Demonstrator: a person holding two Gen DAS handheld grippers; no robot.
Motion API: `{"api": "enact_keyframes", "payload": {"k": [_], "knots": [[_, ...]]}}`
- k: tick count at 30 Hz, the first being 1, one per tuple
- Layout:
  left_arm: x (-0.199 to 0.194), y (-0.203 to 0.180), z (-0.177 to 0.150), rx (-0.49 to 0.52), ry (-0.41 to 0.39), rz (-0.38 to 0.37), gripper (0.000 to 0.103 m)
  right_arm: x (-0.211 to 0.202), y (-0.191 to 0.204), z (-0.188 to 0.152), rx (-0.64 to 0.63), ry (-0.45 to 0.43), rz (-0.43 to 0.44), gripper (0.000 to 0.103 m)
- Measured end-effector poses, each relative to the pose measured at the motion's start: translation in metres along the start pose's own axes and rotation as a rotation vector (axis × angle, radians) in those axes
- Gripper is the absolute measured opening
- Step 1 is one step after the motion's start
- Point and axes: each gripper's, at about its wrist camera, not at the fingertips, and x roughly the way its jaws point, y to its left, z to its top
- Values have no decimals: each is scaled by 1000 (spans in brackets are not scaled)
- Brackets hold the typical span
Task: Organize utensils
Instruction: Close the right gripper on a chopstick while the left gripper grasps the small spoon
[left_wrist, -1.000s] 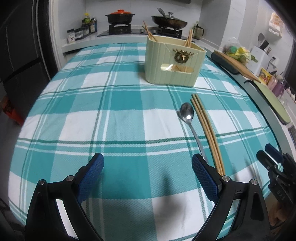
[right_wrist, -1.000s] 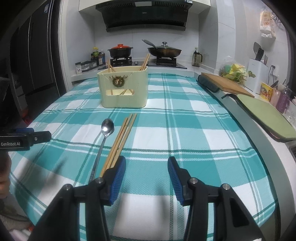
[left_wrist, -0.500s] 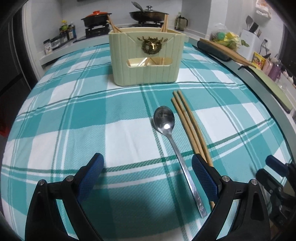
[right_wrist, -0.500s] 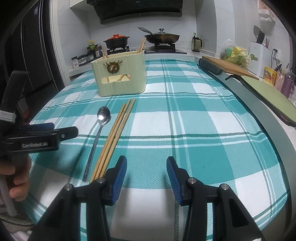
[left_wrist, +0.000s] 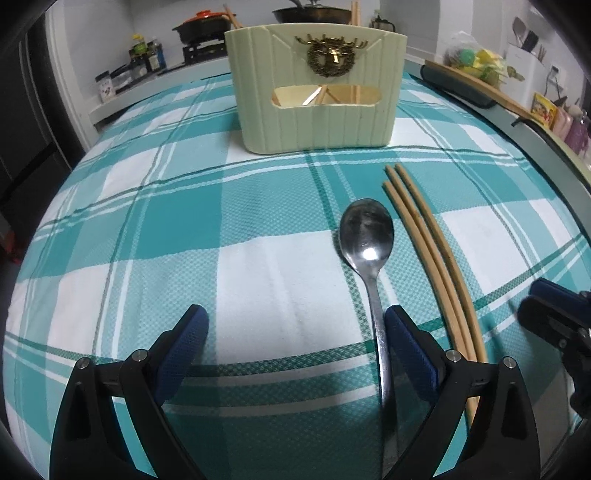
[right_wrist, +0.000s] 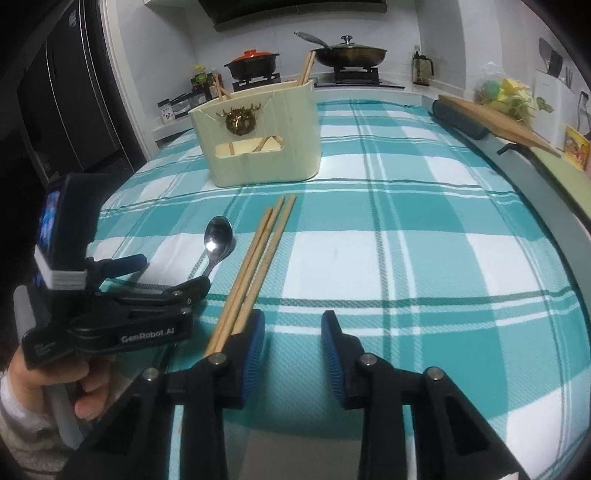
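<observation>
The left gripper (left_wrist: 295, 347) hangs low over the counter (left_wrist: 147, 229) with its jaws spread wide, and the handle of the steel spoon (left_wrist: 367, 236) runs between them, close against the inner face of the right blue pad (left_wrist: 410, 350); whether pad and handle touch cannot be told. The spoon lies on the teal-and-white checked cloth (right_wrist: 424, 258), bowl pointing far, with three loose wooden chopsticks (left_wrist: 424, 236) just to its right, roughly parallel to it. Beyond them, at the far middle of the cloth, stands the cream utensil holder (left_wrist: 317, 88) with a gold emblem, more chopsticks sticking up from it. The right gripper (right_wrist: 291, 350) sits open at a medium width, empty, its left pad just beside the near ends of the loose chopsticks.
</observation>
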Motion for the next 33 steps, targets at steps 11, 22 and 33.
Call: {"api": "enact_keyframes", "payload": {"k": [11,22,33], "knots": [[-2,3,-1,24,-8,-24,83,61,21,35,-49,103,68,13],[-17,9,-12,20,-20,-34,9,42,0,20,-50,119,-162,6],[-36,59,-34,-153,10,-72,54,-1,-35,-15,19,83,-235,23]]}}
